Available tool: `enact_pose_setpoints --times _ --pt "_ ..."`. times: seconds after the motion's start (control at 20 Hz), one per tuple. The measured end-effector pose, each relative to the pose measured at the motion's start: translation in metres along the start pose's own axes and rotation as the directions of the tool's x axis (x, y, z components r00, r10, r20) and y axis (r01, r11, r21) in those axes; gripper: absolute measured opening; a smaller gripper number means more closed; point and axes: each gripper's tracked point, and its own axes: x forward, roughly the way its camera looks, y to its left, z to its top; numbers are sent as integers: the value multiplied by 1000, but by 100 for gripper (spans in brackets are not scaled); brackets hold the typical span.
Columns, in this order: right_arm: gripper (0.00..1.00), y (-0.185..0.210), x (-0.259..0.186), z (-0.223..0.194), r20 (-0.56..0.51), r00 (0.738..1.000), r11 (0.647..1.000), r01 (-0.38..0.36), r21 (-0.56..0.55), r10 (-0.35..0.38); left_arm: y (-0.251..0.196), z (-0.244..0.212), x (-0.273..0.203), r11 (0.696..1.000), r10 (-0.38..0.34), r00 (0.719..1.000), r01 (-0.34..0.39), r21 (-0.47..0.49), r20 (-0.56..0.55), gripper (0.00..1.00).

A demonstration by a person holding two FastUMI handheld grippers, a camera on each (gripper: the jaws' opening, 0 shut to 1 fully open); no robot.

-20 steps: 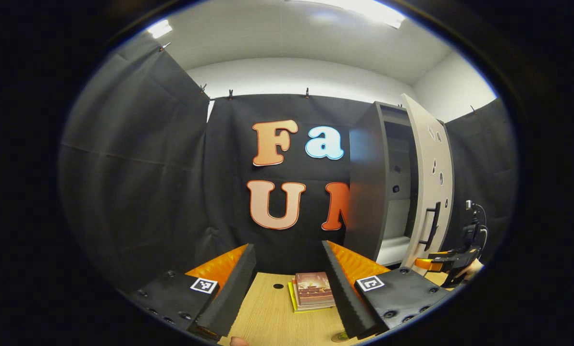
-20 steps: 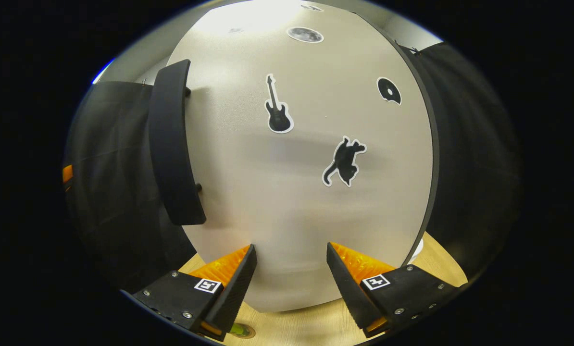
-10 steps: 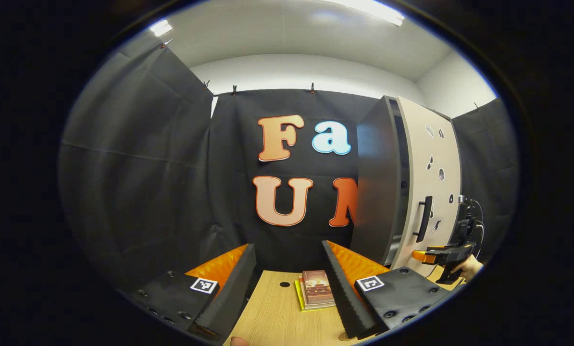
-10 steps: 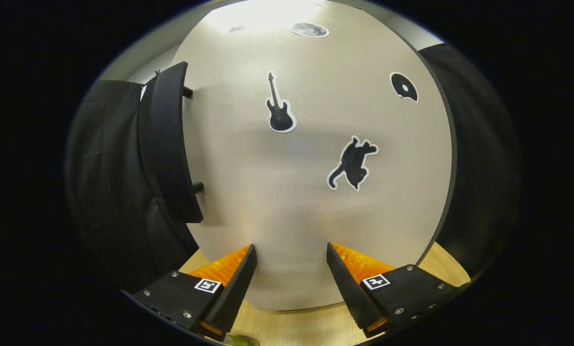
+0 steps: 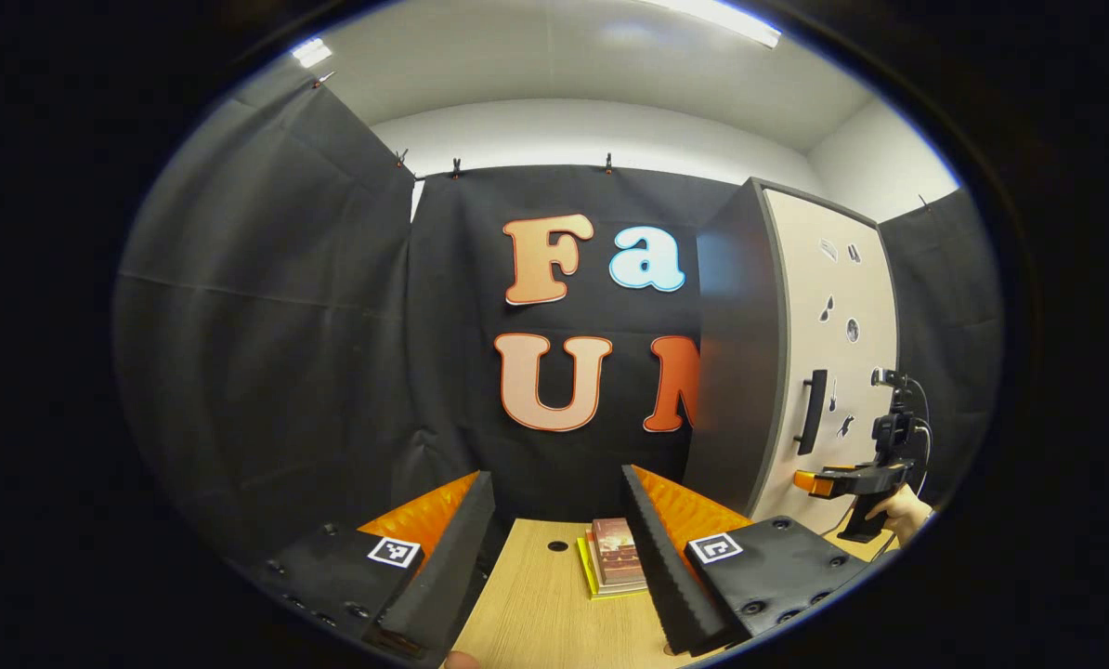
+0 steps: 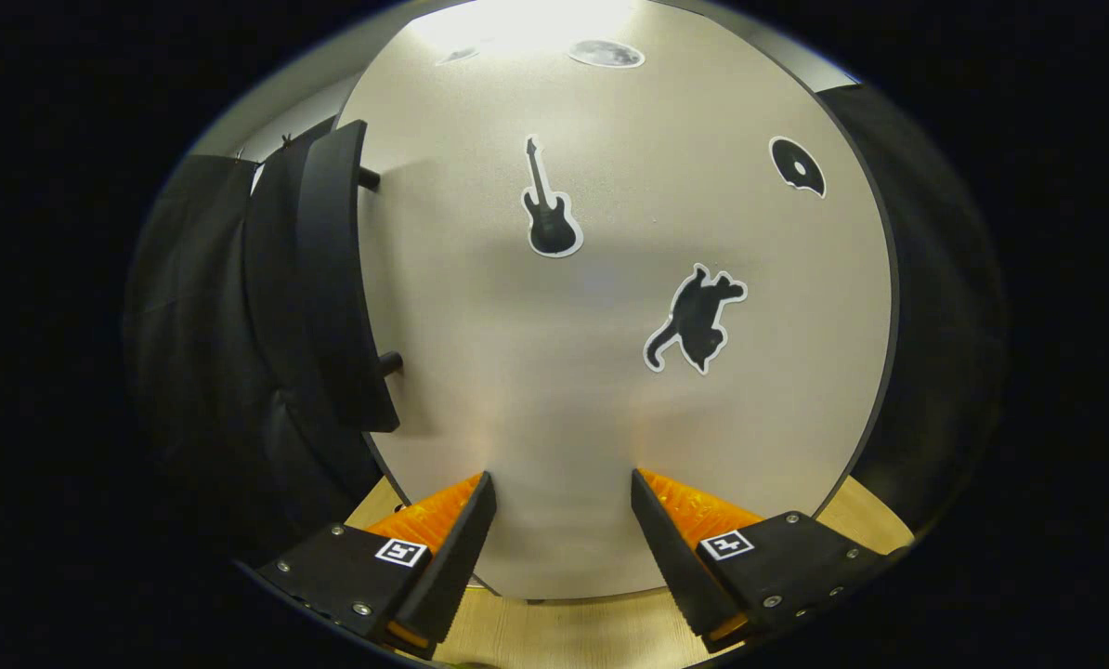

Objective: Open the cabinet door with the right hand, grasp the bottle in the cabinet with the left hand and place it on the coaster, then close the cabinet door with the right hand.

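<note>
Most of the task looks finished: the cabinet door (image 6: 610, 325) sits flush against the cabinet (image 5: 736, 372), so closing it seems all but done. The right gripper (image 6: 559, 492), fingers apart and holding nothing, has its tips at the door's face beside the handle (image 6: 332, 279); whether they touch it is hard to tell. The left gripper (image 5: 554, 492) hangs spread and empty over the table (image 5: 536, 604), near a stack of books (image 5: 610, 557). Bottle and coaster lie outside these frames, so their placement cannot be confirmed.
</note>
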Motion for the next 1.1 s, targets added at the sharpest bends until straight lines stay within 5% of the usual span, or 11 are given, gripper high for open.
enact_pose_setpoints --times 0.5,1.1 --pt "91 -14 -26 20 -5 1000 1000 30 8 -30 2 21 -3 1000 -1 1000 0 17 21 89" --pt "90 -108 -227 179 208 974 980 125 -155 -91 11 92 -7 999 6 992 -10 34 125 90"
